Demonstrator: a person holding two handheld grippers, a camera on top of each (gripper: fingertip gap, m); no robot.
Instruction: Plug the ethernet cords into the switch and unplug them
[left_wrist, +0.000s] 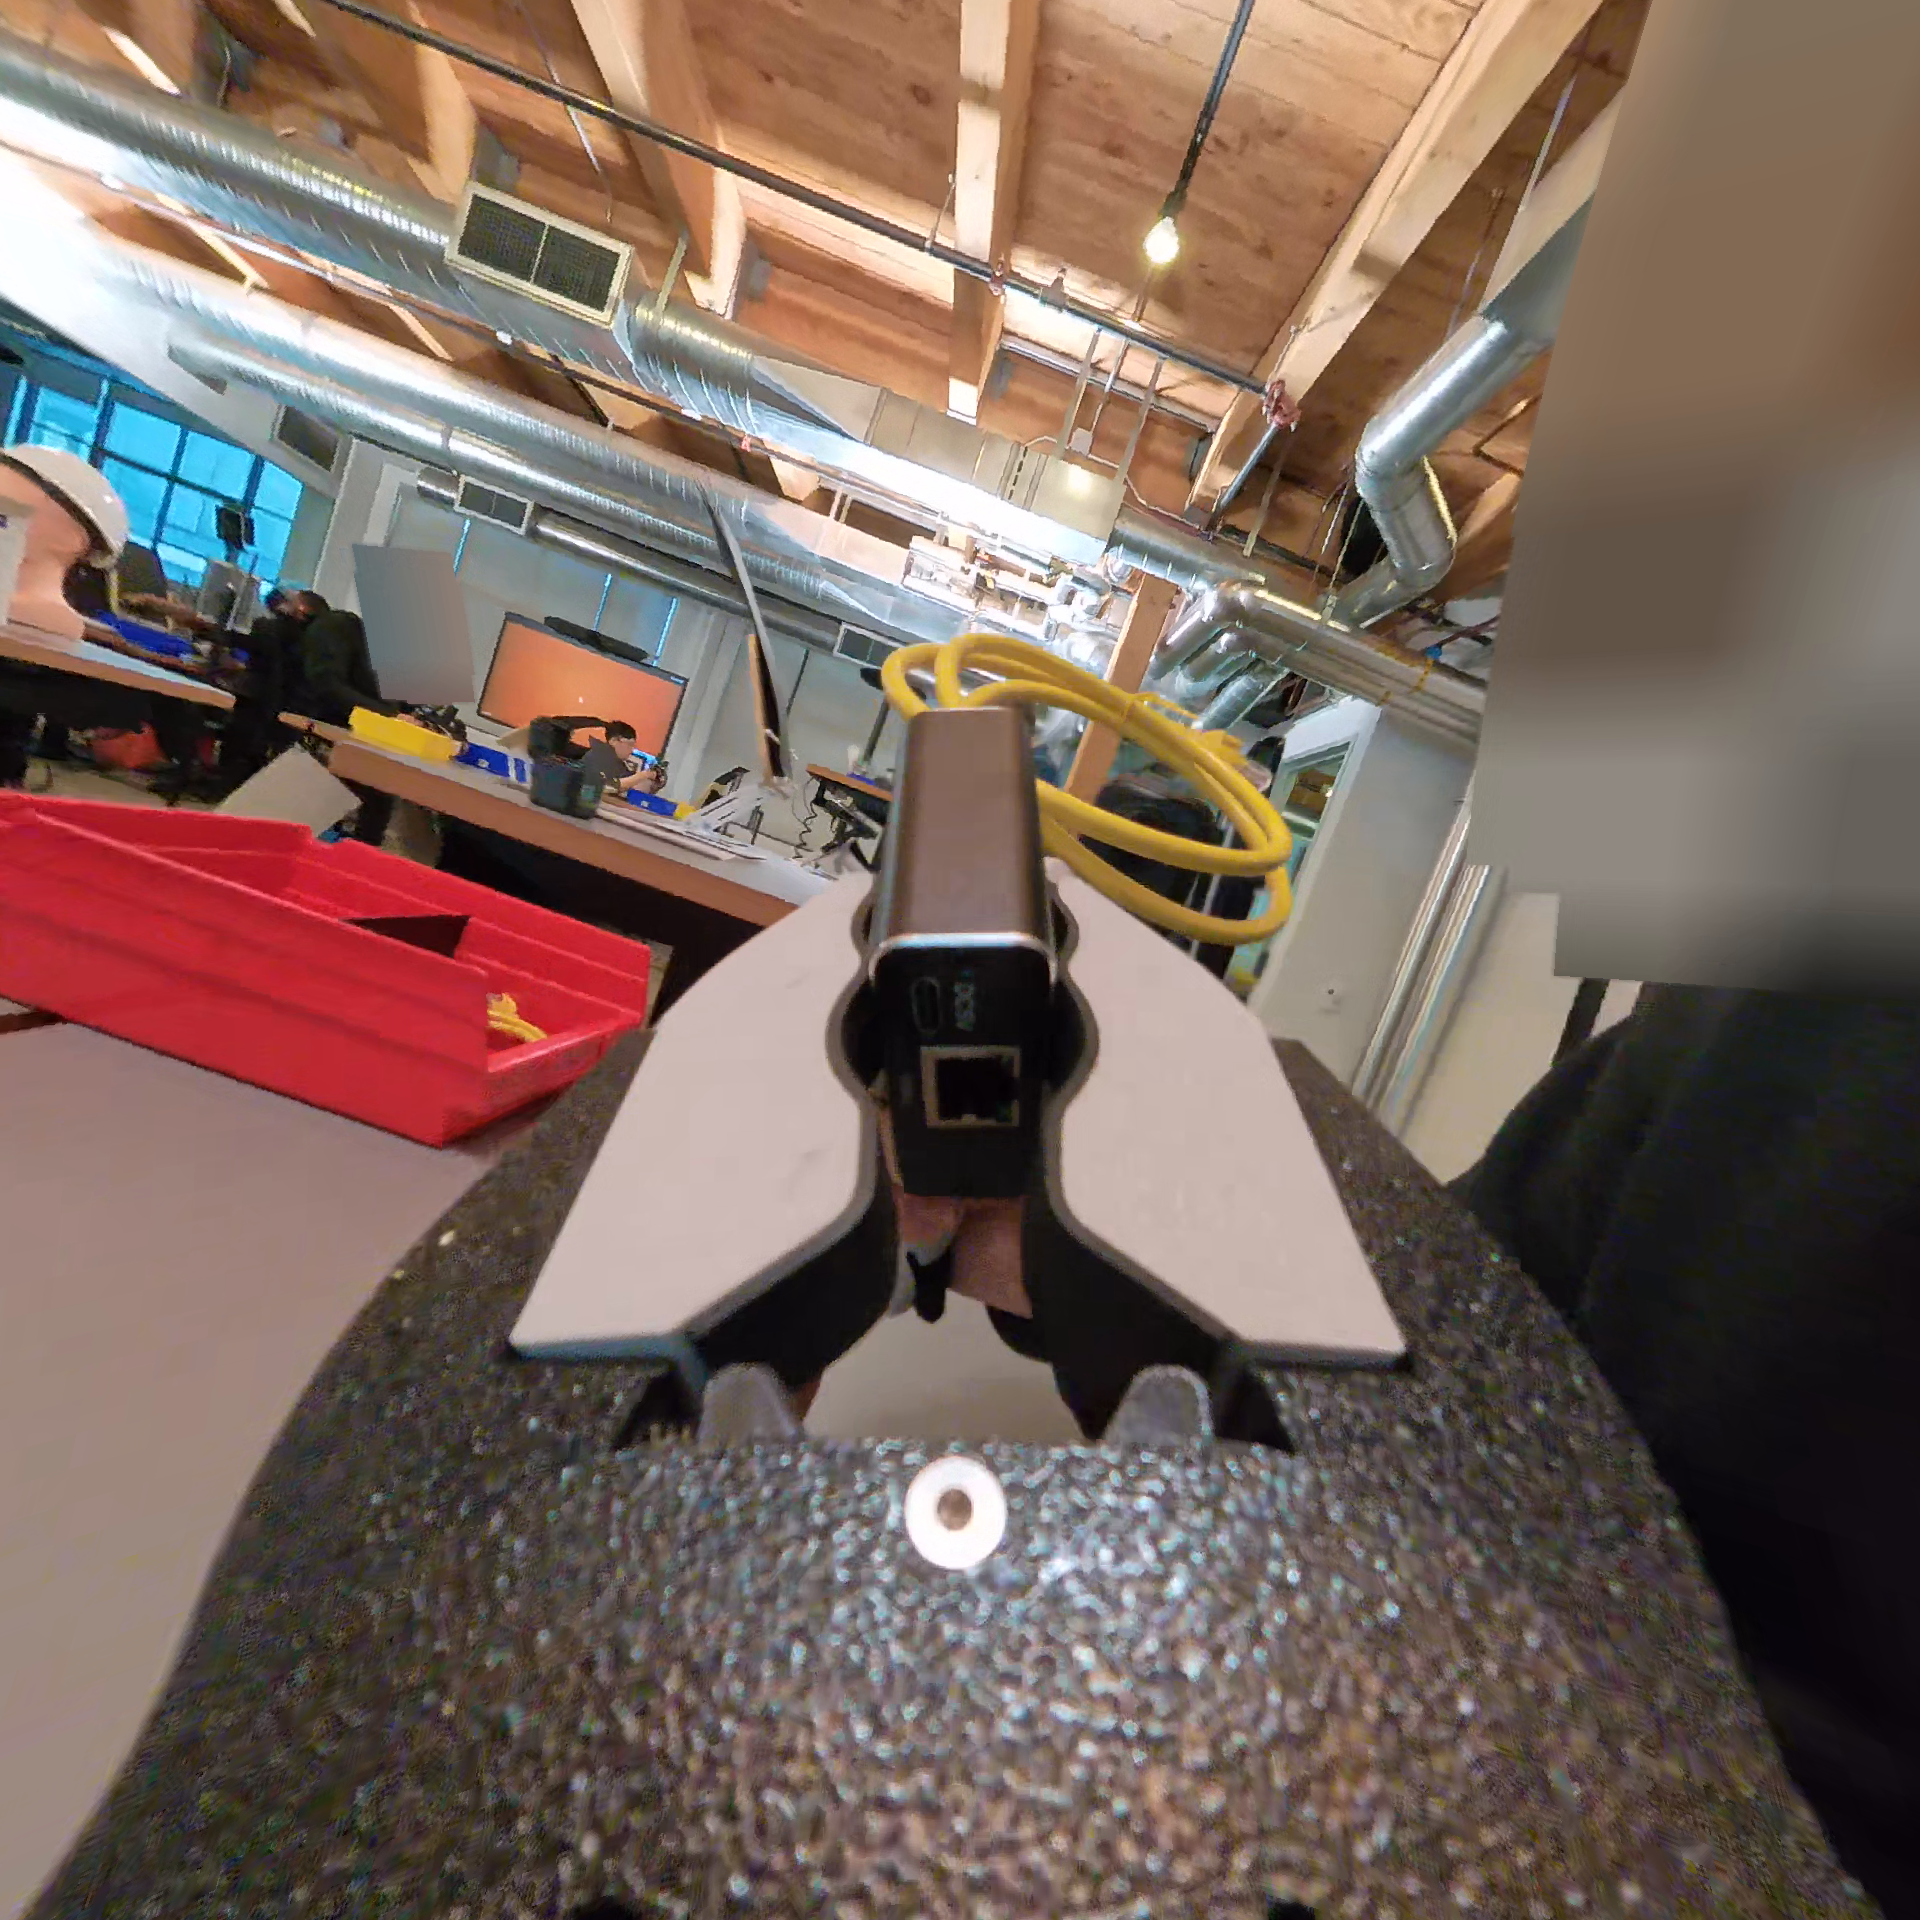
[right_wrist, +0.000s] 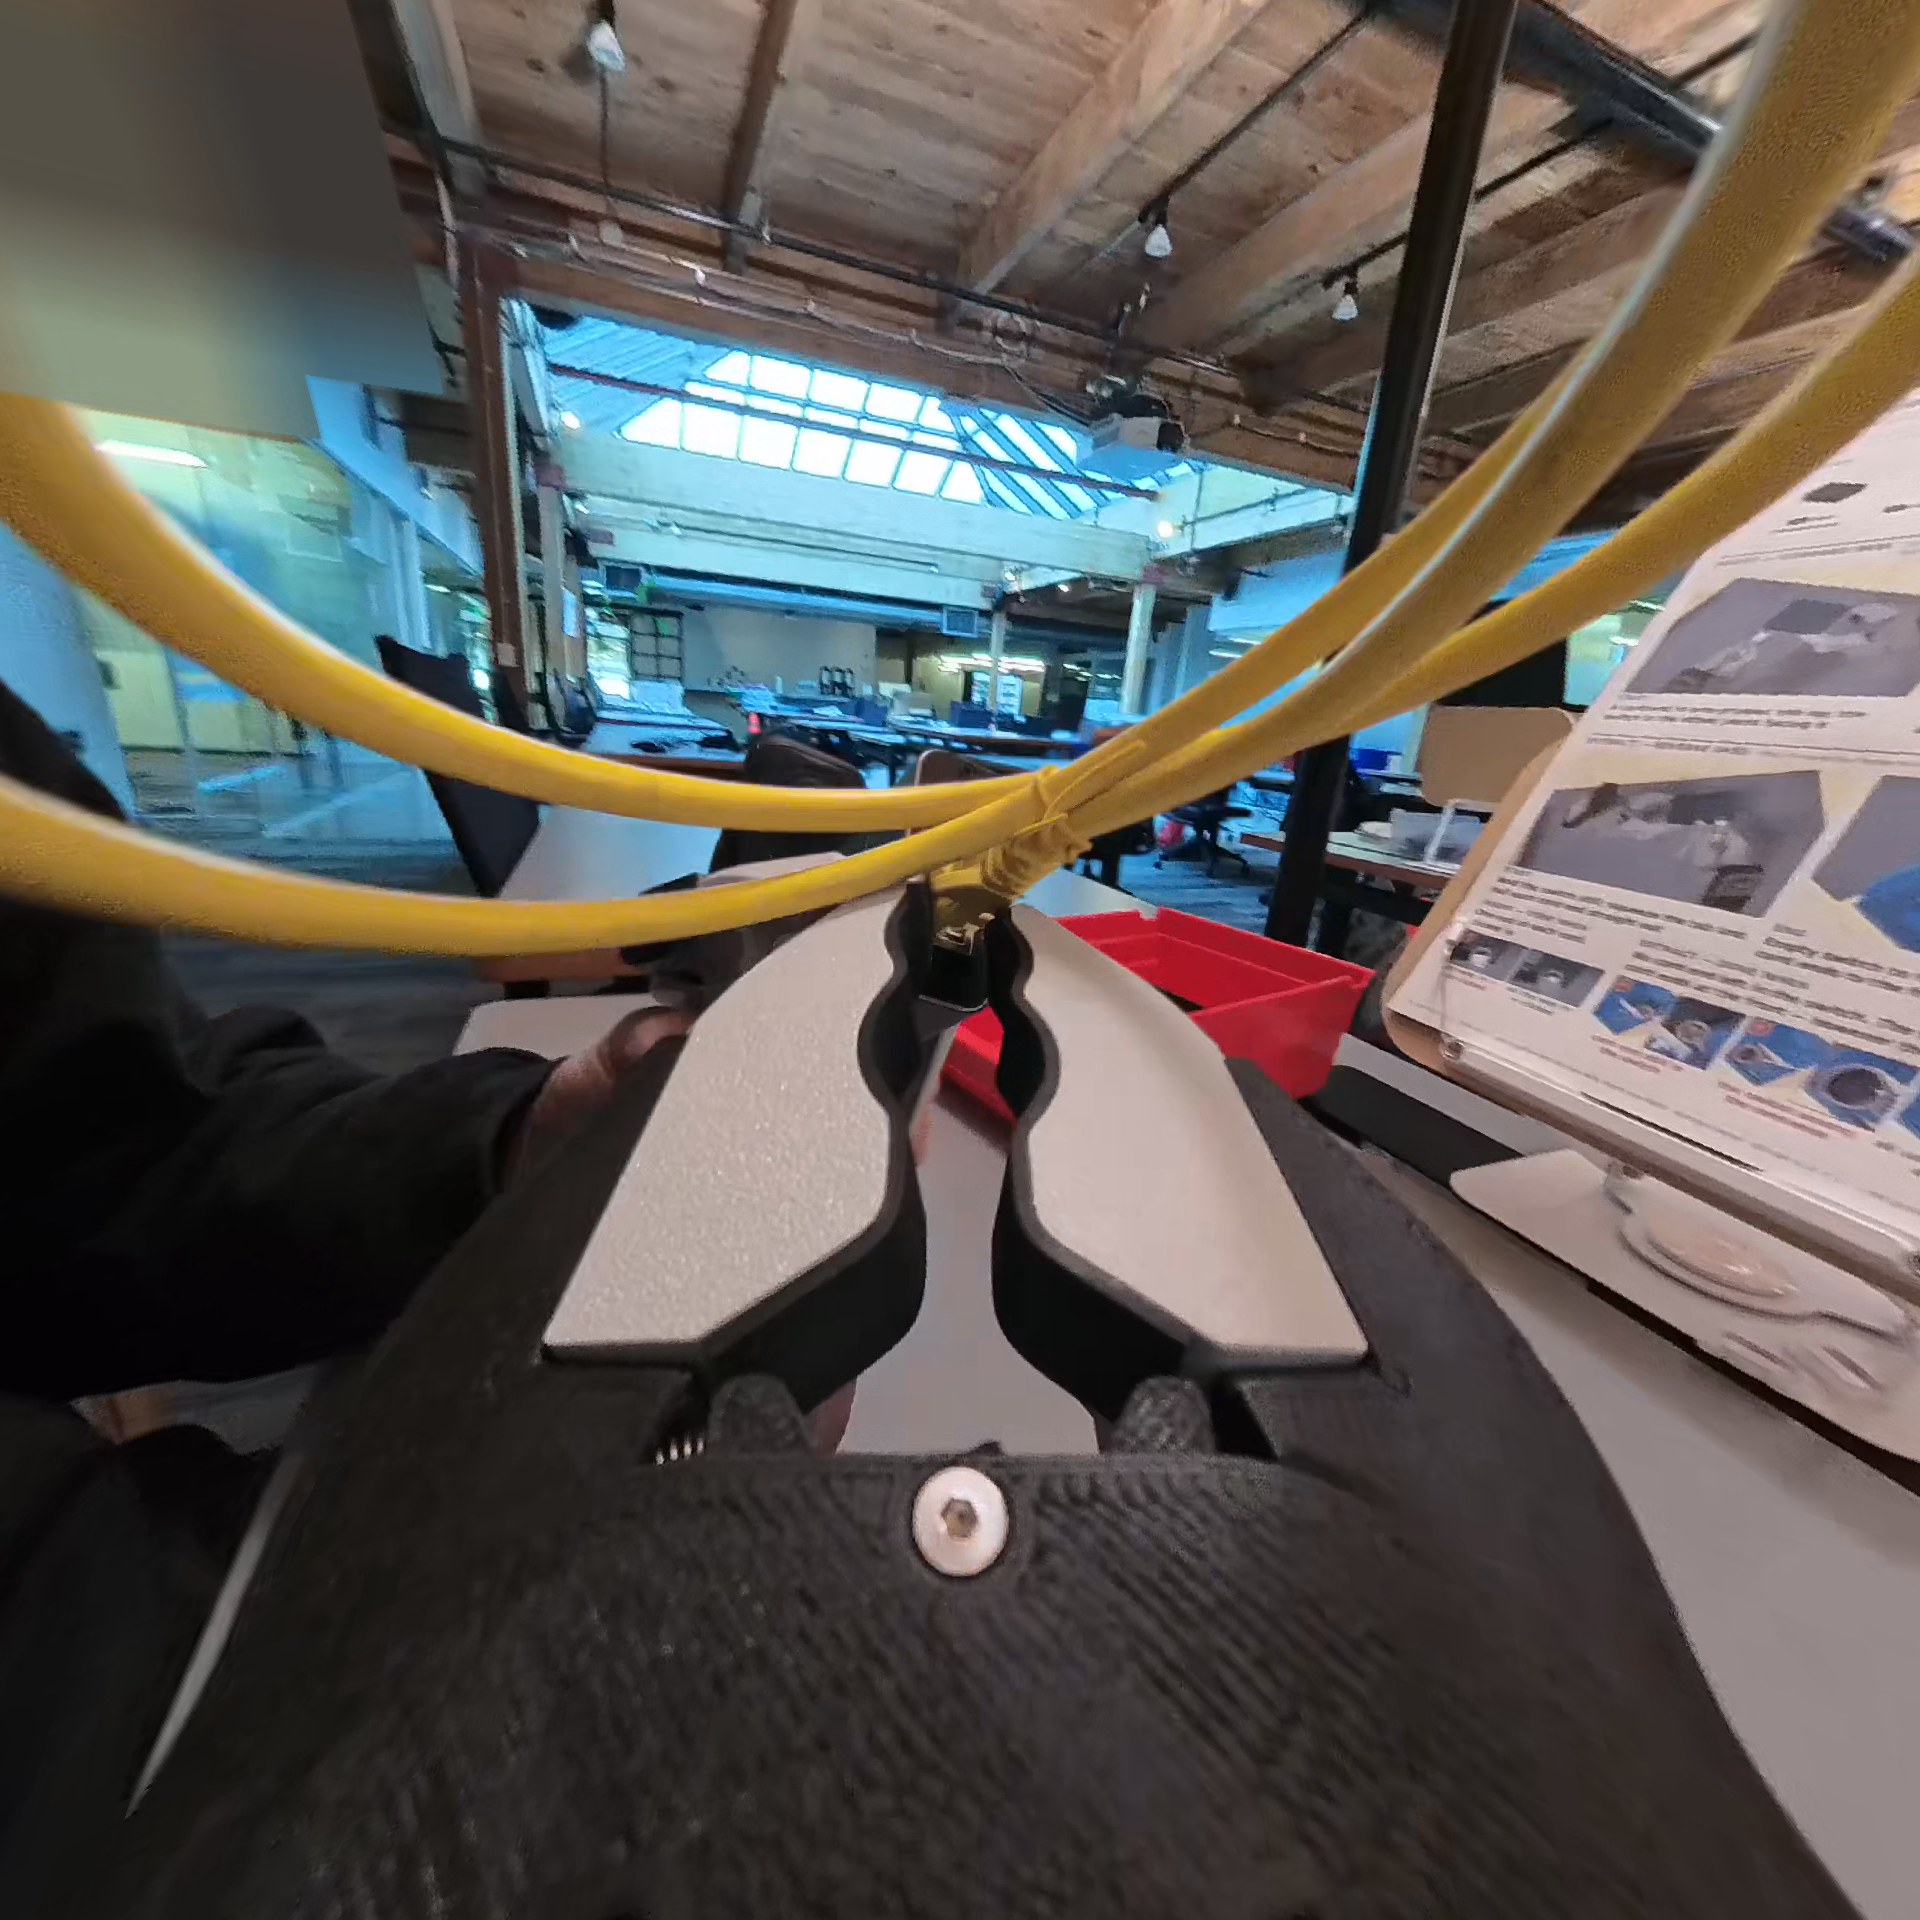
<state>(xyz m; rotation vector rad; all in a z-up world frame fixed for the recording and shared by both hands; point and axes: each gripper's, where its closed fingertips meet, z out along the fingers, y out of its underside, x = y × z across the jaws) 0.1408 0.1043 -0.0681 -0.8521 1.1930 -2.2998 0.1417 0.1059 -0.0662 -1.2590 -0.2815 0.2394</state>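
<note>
In the left wrist view my left gripper (left_wrist: 964, 935) is shut on the switch (left_wrist: 961, 821), a small dark grey metal box held upright between the fingers. Its near end shows an empty ethernet port (left_wrist: 971, 1086). A yellow ethernet cord (left_wrist: 1153, 821) loops behind the switch's far end; I cannot tell whether it is plugged in there. In the right wrist view my right gripper (right_wrist: 956, 935) is shut on the plug end (right_wrist: 966, 920) of the yellow cord (right_wrist: 520, 758), whose tied loops sweep across the view. A dark part sits between the fingers just below the plug.
A red divided bin (left_wrist: 312, 945) stands on the grey table (left_wrist: 156, 1299) at the left, with a yellow cord end inside; it also shows in the right wrist view (right_wrist: 1226, 987). A stand with a printed sheet (right_wrist: 1683, 831) is at the right. A person's dark sleeve (right_wrist: 208, 1143) is at the left. Left and right tips are no more than a few centimetres apart.
</note>
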